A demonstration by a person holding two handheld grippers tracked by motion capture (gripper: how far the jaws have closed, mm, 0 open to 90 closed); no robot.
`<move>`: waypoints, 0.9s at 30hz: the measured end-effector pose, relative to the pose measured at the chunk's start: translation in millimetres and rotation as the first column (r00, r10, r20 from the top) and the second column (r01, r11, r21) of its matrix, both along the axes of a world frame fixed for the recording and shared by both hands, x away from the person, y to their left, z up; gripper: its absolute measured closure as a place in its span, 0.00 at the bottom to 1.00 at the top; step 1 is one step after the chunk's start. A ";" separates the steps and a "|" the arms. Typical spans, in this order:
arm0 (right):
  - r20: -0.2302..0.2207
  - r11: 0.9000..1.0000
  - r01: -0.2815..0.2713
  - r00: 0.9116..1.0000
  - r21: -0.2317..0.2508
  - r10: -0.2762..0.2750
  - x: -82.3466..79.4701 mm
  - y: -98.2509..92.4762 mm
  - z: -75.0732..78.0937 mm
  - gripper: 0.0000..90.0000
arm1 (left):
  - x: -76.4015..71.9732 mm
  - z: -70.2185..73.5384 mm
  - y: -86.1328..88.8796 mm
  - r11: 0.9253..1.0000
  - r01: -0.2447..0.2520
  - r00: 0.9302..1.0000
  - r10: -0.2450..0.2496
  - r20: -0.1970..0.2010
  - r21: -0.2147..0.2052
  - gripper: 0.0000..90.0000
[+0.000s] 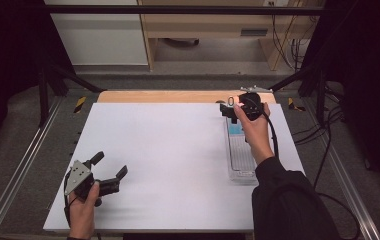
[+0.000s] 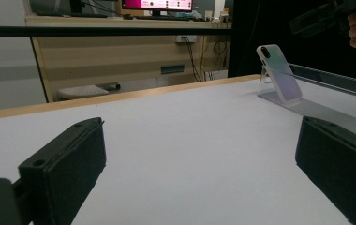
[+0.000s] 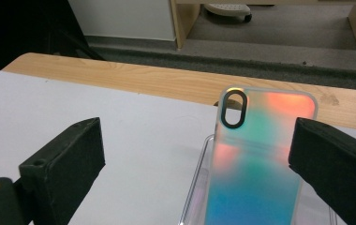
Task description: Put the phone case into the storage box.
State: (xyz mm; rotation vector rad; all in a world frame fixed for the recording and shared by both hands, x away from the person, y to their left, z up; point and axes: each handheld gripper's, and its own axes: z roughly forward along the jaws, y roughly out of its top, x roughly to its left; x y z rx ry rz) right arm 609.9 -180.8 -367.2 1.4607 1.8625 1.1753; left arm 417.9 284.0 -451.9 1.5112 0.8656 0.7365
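An iridescent phone case [image 3: 255, 164] with an oval camera hole leans upright on a clear plastic stand [image 1: 241, 162] at the right of the white board. My right gripper [image 1: 229, 109] hovers over the case's top end, held by a hand. In the right gripper view its jaws stand open, wide apart, with the case showing between them beyond the right gripper [image 3: 197, 159] and not gripped. My left gripper [image 1: 110, 165] rests low at the board's front left, open with nothing in it. In the left gripper view, past the left gripper [image 2: 199, 154], the case [image 2: 279, 72] stands far off to the right.
The white board [image 1: 163, 155] covers most of a wooden table [image 1: 168, 96], whose bare far edge shows behind it. Black frame bars and cables run along both sides. A wooden desk and a white cabinet stand beyond the table.
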 end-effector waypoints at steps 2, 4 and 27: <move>-0.005 1.000 -0.003 1.000 -0.004 0.003 -1.6 0.8 1.0 0.05 | 0.0 0.0 0.6 1.000 -0.001 1.000 0.001 -0.001 0.004 0.02; -0.012 1.000 -0.009 1.000 -0.004 0.009 -3.3 1.0 2.1 0.05 | -0.5 -0.3 0.5 1.000 -0.001 1.000 0.001 -0.003 0.008 0.02; -0.014 0.997 -0.076 0.997 -0.025 0.076 -34.3 1.0 17.5 0.05 | -16.2 -1.3 8.5 1.000 -0.023 0.999 0.023 -0.033 0.004 0.02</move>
